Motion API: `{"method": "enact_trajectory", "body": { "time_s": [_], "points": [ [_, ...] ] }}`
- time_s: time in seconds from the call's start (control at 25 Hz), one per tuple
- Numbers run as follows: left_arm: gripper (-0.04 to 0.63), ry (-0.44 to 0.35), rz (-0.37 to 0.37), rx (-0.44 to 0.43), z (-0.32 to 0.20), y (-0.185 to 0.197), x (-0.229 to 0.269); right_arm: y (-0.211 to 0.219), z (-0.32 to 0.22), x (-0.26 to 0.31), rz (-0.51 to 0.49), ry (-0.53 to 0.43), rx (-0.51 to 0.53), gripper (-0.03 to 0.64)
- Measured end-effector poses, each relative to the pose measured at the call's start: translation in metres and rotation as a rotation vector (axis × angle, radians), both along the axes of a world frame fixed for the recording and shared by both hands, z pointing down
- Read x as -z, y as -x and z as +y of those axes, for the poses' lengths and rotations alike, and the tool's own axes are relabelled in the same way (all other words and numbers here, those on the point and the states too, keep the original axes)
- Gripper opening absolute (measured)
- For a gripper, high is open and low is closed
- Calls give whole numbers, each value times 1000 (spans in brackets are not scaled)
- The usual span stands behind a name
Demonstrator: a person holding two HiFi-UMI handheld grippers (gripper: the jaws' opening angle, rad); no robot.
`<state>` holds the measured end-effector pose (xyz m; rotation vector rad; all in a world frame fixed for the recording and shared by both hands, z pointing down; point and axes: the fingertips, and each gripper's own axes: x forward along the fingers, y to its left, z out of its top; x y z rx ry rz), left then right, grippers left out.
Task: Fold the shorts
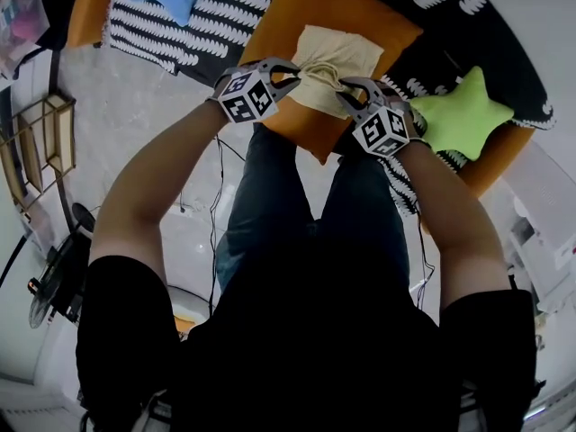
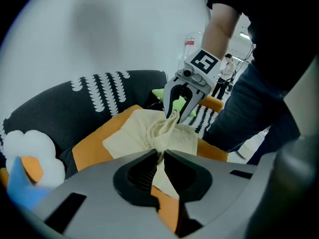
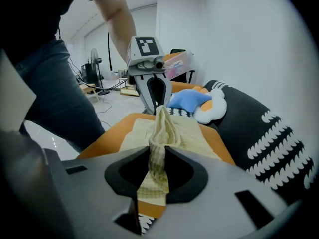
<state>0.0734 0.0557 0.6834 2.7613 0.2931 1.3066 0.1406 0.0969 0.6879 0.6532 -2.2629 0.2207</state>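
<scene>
We are holding the shorts (image 1: 335, 50) with both tools. The left tool (image 1: 294, 73) is pinching a thin gather of the cream cloth with its jaws nearly together. The right tool (image 1: 347, 94) is clamping a thicker rolled bunch, its jaws narrow around it. The shorts are lying on the orange cushion (image 1: 315, 3), spread over its middle. Their edge nearest us is lifted and puckered between the two tools, which are sitting close together over the cushion's near half.

We are judging that the step in hand is carrying this gripped edge across to make a fold. To do it well, we are first wanting to draw the tools apart along the cushion's near side, so the cloth between them is pulled flat; as it is, the gather would be folding into a lump. Then we are lifting only enough to clear the cloth lying on the cushion. We are moving both tools toward the cushion's far side at one height, so the crease is running straight.

We are watching that the shorts are not dragging off the cushion toward the dark sofa (image 3: 259, 128) behind it, or toward the green star pillow (image 1: 463, 111) at the cushion's right. We are letting go only once edge is lying on edge.
</scene>
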Motion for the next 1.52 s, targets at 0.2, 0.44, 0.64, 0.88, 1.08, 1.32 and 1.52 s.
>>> {"method": "enact_trajectory", "body": {
  "time_s": [0.2, 0.44, 0.64, 0.88, 1.08, 1.32, 1.52],
  "points": [
    [58, -9, -21, 3, 17, 12, -15, 13, 20, -16, 36, 18, 25, 89],
    [60, 26, -41, 49, 27, 20, -26, 23, 37, -27, 59, 83, -16, 94],
    [119, 105, -48, 106, 37, 23, -33, 30, 53, -46, 62, 198, -77, 120],
    [195, 166, -138, 132, 50, 38, -48, 34, 74, -64, 104, 301, -69, 200],
    [224, 195, -201, 199, 49, 53, -51, 39, 77, -59, 124, 364, -47, 251],
    [227, 218, -191, 272, 51, 62, -11, 28, 73, -17, 83, 409, -117, 249],
    [229, 209, -164, 322, 46, 70, 33, 11, 67, 29, 59, 402, -169, 249]
  ]
}}
